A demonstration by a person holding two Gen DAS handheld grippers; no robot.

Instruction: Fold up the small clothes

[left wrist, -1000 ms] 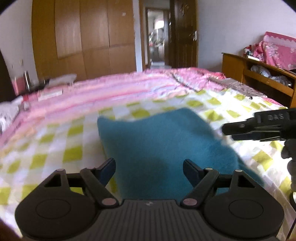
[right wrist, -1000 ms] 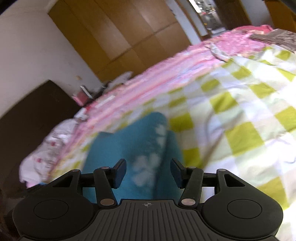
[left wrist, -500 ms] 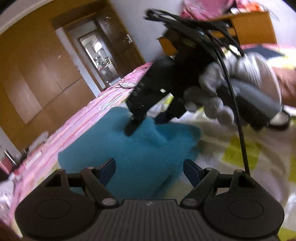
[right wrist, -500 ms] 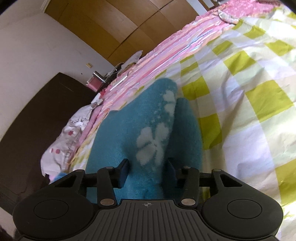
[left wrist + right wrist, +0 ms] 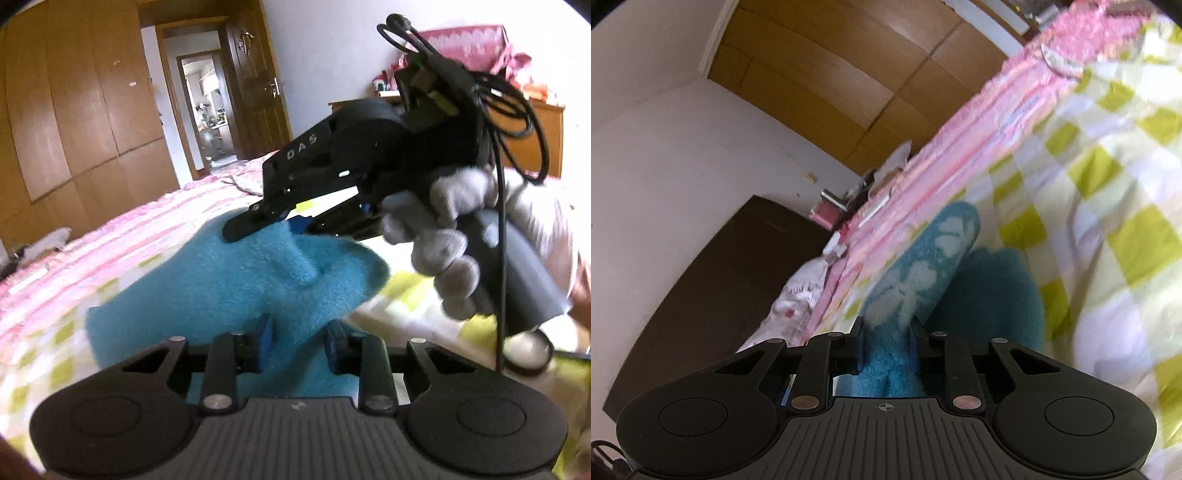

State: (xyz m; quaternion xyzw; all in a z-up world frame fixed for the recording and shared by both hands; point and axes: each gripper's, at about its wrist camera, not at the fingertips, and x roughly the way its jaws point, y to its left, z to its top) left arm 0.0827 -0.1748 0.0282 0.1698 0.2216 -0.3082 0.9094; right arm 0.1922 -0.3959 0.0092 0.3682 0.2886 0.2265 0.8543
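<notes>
Both grippers have closed since a second ago: left gripper (image 5: 299,341) and right gripper (image 5: 886,341) each pinch the teal cloth (image 5: 221,291), raised off the checked bed (image 5: 1108,206), mid-fold, so next they should carry the held edge across together.

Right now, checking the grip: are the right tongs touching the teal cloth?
Touching. The right wrist view shows the right tongs pinching the teal cloth between both fingers.
</notes>
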